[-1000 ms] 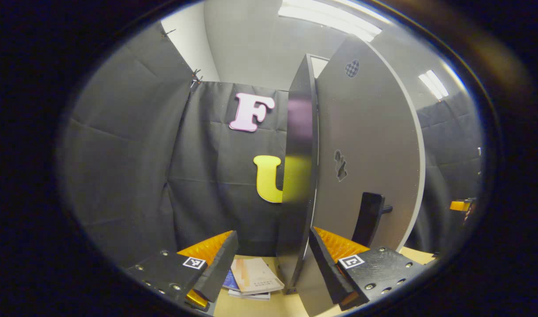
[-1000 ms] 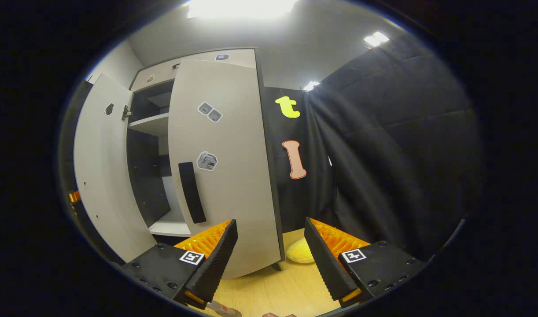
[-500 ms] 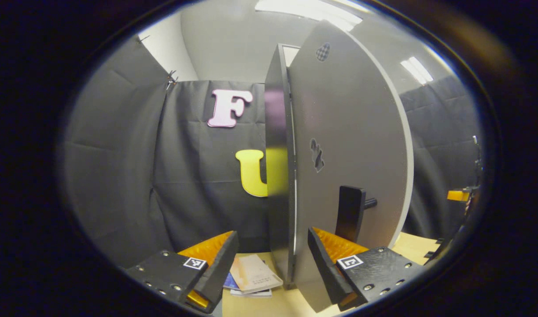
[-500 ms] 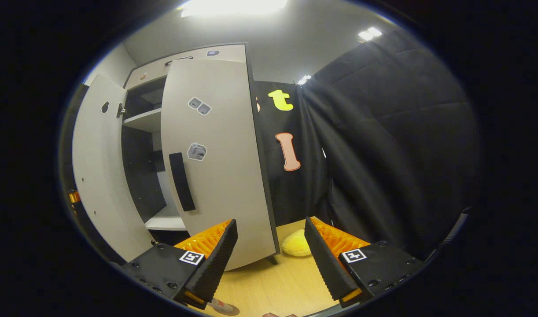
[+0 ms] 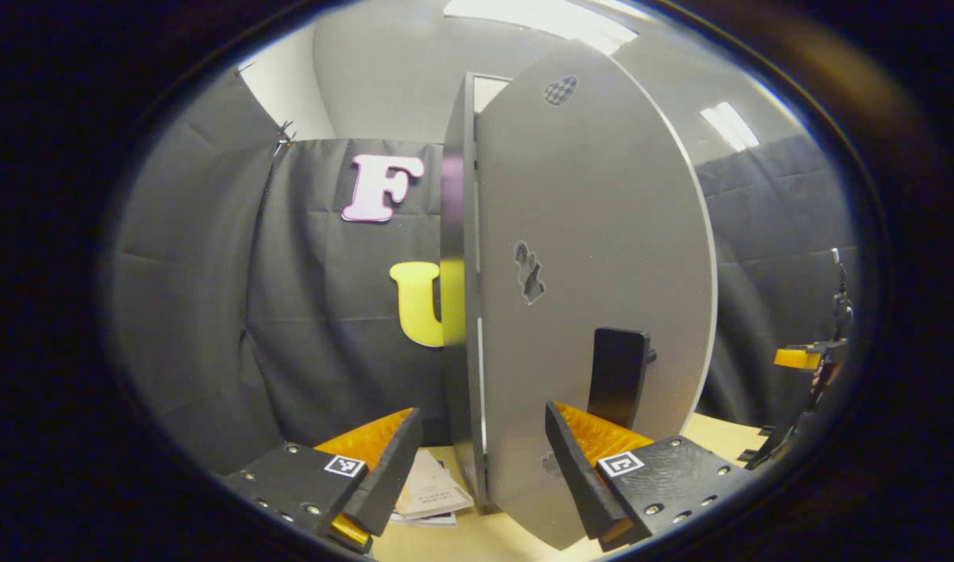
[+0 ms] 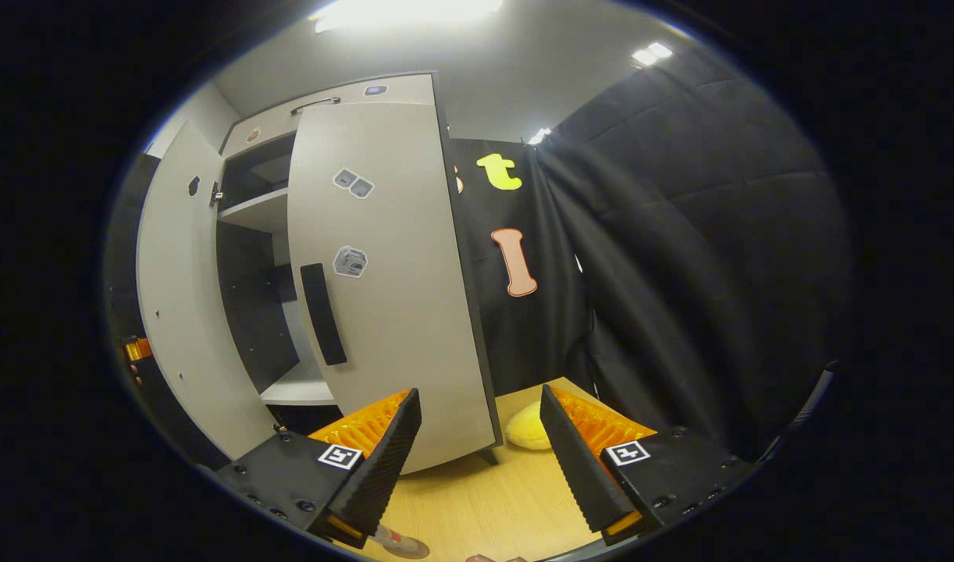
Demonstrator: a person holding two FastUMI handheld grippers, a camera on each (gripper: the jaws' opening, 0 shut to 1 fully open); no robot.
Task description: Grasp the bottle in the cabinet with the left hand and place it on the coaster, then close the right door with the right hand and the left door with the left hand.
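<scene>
The left door [image 5: 594, 257] has swung further shut since a second ago, its handle [image 5: 617, 378] just above the open, empty left hand-held gripper [image 5: 481, 476]. The right hand-held gripper [image 6: 481, 468], open too, hovers over the wooden table [image 6: 485, 507] near the nearly closed right door [image 6: 383, 273]; books [image 5: 430, 492] lie by the cabinet

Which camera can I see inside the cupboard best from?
The right gripper view: between the left door and right door you see the cabinet's shelves. In the left gripper view the left door hides the inside.
</scene>
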